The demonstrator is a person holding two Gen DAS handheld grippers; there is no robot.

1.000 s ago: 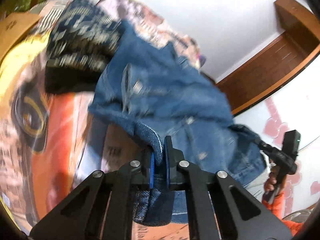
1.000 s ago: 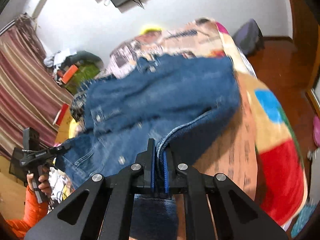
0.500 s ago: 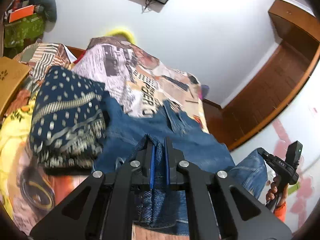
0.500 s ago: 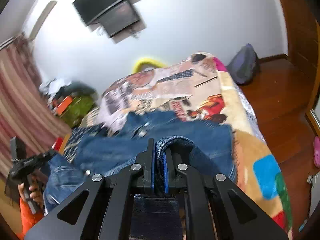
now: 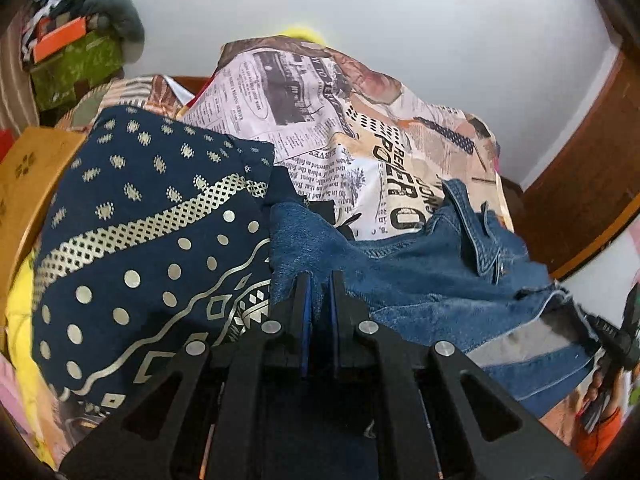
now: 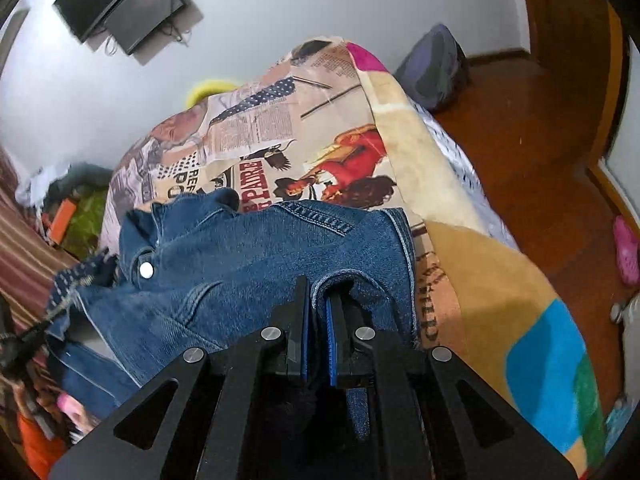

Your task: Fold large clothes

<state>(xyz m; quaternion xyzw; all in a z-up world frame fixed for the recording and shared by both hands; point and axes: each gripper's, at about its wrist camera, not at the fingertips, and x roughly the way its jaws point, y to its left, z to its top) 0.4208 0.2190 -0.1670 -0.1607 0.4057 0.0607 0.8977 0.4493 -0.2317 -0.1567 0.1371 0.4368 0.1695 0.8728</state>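
A blue denim jacket (image 5: pixel 420 276) lies folded over on the bed's printed cover (image 5: pixel 320 120). My left gripper (image 5: pixel 319 300) is shut on the jacket's edge at its left side, low against the bed. In the right wrist view the jacket (image 6: pixel 248 264) spreads left of my right gripper (image 6: pixel 318 308), which is shut on a denim hem near the jacket's right side. The right gripper also shows at the far right of the left wrist view (image 5: pixel 612 336).
A folded navy cloth with gold print (image 5: pixel 152 248) lies just left of the jacket. A wooden board (image 5: pixel 24 184) stands at the bed's left edge. The bed's right edge (image 6: pixel 480 216) drops to a wooden floor (image 6: pixel 540 128) with a grey bag (image 6: pixel 432 68).
Both grippers have carried the denim edge forward and down over the jacket onto the bed. The jacket hung lifted a second ago and now lies doubled over.
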